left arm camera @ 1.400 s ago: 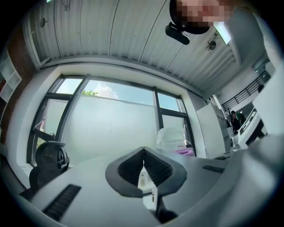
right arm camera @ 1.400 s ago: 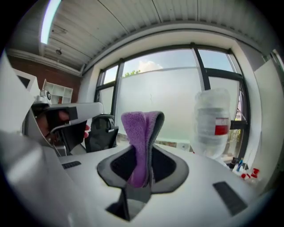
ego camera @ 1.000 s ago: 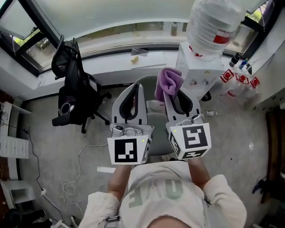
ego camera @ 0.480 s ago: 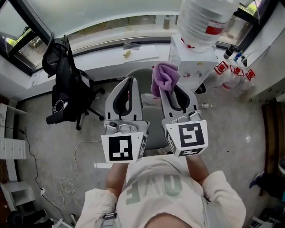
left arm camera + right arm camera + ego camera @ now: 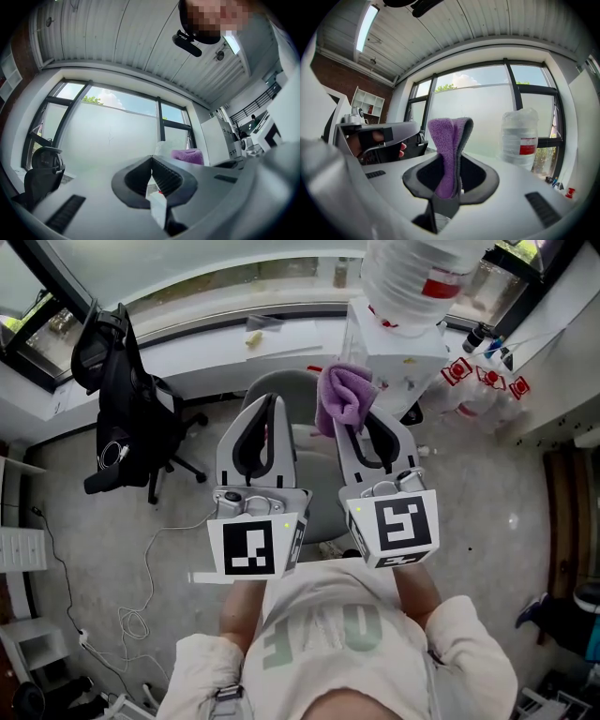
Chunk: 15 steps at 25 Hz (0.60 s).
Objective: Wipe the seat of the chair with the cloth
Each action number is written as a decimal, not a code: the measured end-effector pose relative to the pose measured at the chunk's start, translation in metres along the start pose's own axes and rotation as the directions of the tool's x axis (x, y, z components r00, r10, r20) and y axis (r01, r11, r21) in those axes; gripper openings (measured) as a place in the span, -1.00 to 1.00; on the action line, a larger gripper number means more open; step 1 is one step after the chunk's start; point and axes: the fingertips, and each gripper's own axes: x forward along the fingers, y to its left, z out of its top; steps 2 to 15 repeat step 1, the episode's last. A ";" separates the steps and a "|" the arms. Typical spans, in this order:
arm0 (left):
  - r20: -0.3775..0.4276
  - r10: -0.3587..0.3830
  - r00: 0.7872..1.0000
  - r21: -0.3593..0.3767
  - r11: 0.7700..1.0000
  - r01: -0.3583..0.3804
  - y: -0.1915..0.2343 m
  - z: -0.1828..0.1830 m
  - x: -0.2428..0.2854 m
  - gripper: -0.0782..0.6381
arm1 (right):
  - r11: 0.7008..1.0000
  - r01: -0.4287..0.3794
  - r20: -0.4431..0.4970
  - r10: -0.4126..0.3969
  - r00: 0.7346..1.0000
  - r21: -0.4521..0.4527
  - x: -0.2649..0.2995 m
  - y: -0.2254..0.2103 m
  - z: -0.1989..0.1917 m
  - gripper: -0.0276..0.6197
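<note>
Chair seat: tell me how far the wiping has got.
Done: the purple cloth is picked up, clamped between the right gripper's fingers. In hand: the cloth is held in the air over the grey chair seat, apparently not touching it. The left gripper is shut on nothing. Left: lower the cloth and wipe the seat; no wiping shows yet.

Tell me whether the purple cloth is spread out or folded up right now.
Folded. The cloth is doubled over on itself and pinched between the jaws of the right gripper, with its folded end standing up past them.
</note>
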 end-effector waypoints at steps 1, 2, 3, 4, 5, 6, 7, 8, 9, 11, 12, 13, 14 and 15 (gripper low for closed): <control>-0.004 0.002 1.000 -0.002 1.000 -0.002 -0.001 -0.002 0.000 -0.75 | 1.000 -0.003 0.000 0.003 1.000 -0.005 0.000 -0.001 -0.001 -0.63; -0.004 0.002 1.000 -0.002 1.000 -0.002 -0.001 -0.002 0.000 -0.75 | 1.000 -0.003 0.000 0.003 1.000 -0.005 0.000 -0.001 -0.001 -0.63; -0.004 0.002 1.000 -0.002 1.000 -0.002 -0.001 -0.002 0.000 -0.75 | 1.000 -0.003 0.000 0.003 1.000 -0.005 0.000 -0.001 -0.001 -0.63; -0.004 0.002 1.000 -0.002 1.000 -0.002 -0.001 -0.002 0.000 -0.75 | 1.000 -0.003 0.000 0.003 1.000 -0.005 0.000 -0.001 -0.001 -0.63; -0.004 0.002 1.000 -0.002 1.000 -0.002 -0.001 -0.002 0.000 -0.75 | 1.000 -0.003 0.000 0.003 1.000 -0.005 0.000 -0.001 -0.001 -0.63; -0.004 0.002 1.000 -0.002 1.000 -0.002 -0.001 -0.002 0.000 -0.75 | 1.000 -0.003 0.000 0.003 1.000 -0.005 0.000 -0.001 -0.001 -0.63; -0.004 0.002 1.000 -0.002 1.000 -0.002 -0.001 -0.002 0.000 -0.75 | 1.000 -0.003 0.000 0.003 1.000 -0.005 0.000 -0.001 -0.001 -0.63; -0.004 0.002 1.000 -0.002 1.000 -0.002 -0.001 -0.002 0.000 -0.75 | 1.000 -0.003 0.000 0.003 1.000 -0.005 0.000 -0.001 -0.001 -0.63; -0.004 0.002 1.000 -0.002 1.000 -0.002 -0.001 -0.002 0.000 -0.75 | 1.000 -0.003 0.000 0.003 1.000 -0.005 0.000 -0.001 -0.001 -0.63; -0.004 0.002 1.000 -0.002 1.000 -0.002 -0.001 -0.002 0.000 -0.75 | 1.000 -0.003 0.000 0.003 1.000 -0.005 0.000 -0.001 -0.001 -0.63; -0.004 0.002 1.000 -0.002 1.000 -0.002 -0.001 -0.002 0.000 -0.75 | 1.000 -0.003 0.000 0.003 1.000 -0.005 0.000 -0.001 -0.001 -0.63; -0.004 0.002 1.000 -0.002 1.000 -0.002 -0.001 -0.002 0.000 -0.75 | 1.000 -0.003 0.000 0.003 1.000 -0.005 0.000 -0.001 -0.001 -0.63; -0.004 0.002 1.000 -0.002 1.000 -0.002 -0.001 -0.002 0.000 -0.75 | 1.000 -0.003 0.000 0.003 1.000 -0.005 0.000 -0.001 -0.001 -0.63; -0.004 0.002 1.000 -0.002 1.000 -0.002 -0.001 -0.002 0.000 -0.75 | 1.000 -0.003 0.000 0.003 1.000 -0.005 0.000 -0.001 -0.001 -0.63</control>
